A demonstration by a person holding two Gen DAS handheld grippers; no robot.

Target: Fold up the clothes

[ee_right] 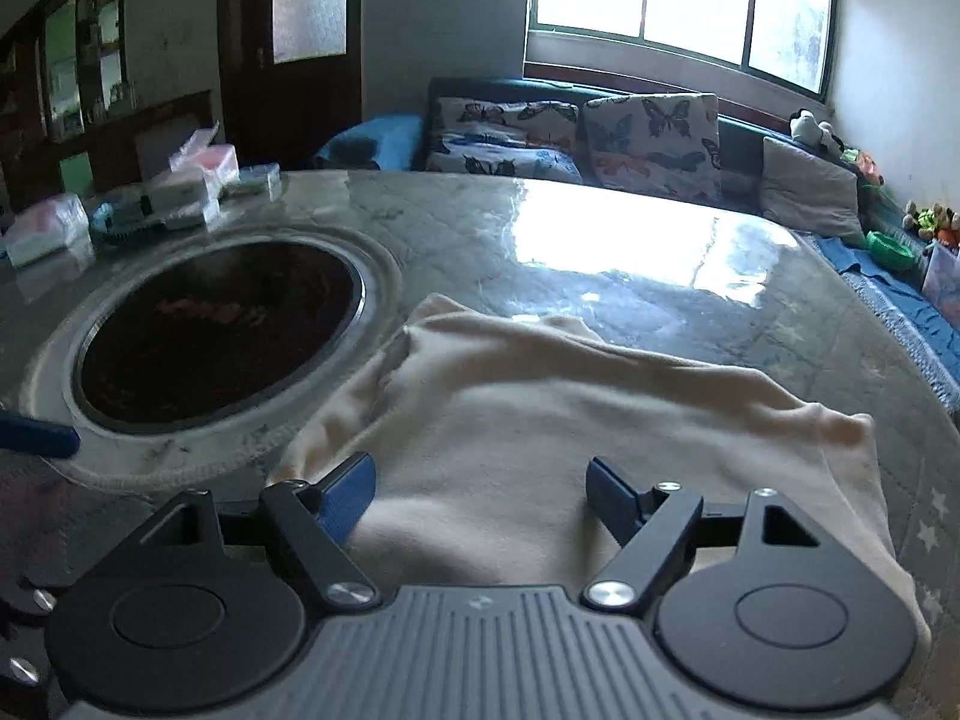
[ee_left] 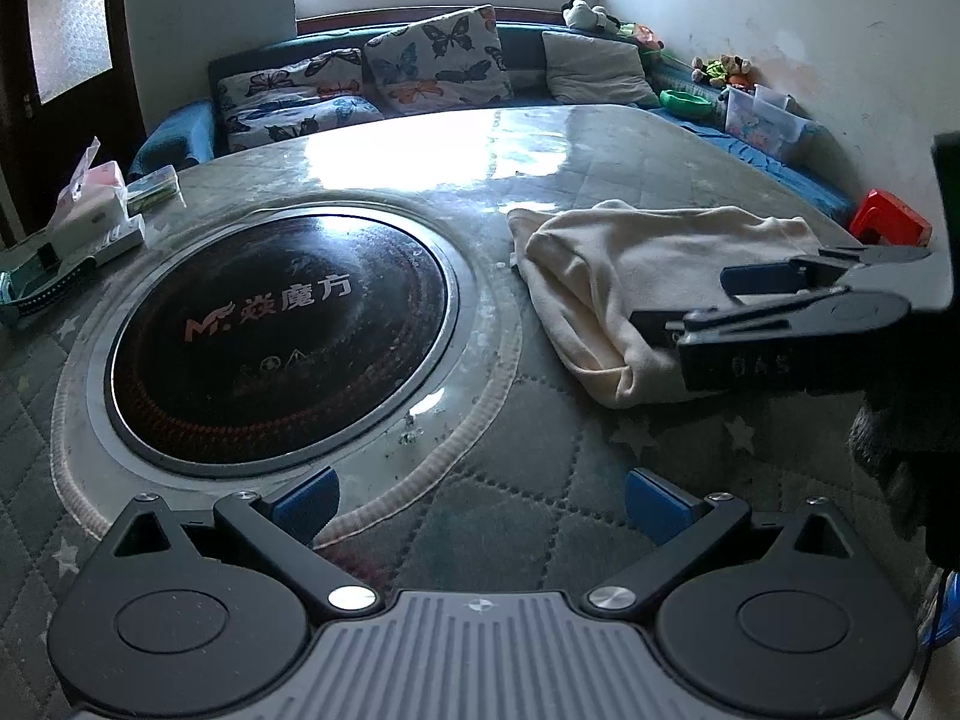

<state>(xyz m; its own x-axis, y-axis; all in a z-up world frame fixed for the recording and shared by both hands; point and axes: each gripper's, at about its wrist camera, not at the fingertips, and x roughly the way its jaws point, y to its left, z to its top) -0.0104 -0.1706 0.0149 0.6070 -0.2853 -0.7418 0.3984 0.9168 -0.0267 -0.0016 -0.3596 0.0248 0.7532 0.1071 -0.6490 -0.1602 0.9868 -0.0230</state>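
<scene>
A cream garment (ee_left: 630, 258) lies folded in a loose rectangle on the table's right half, beside the round cooktop. In the right wrist view the garment (ee_right: 570, 420) fills the foreground. My right gripper (ee_right: 480, 483) is open just over its near edge, nothing between the blue pads. From the left wrist view the right gripper (ee_left: 702, 300) comes in from the right over the garment's near corner. My left gripper (ee_left: 480, 501) is open above bare quilted table cover, left of the garment, holding nothing. One of its fingers (ee_right: 36, 435) shows at the right wrist view's left edge.
A black round cooktop (ee_left: 282, 336) is set into the glass-covered table (ee_left: 540, 150). Tissue packs and small boxes (ee_left: 90, 210) crowd the far left edge. Beyond the table a sofa holds butterfly cushions (ee_left: 432, 60). A red stool (ee_left: 891, 219) stands at the right.
</scene>
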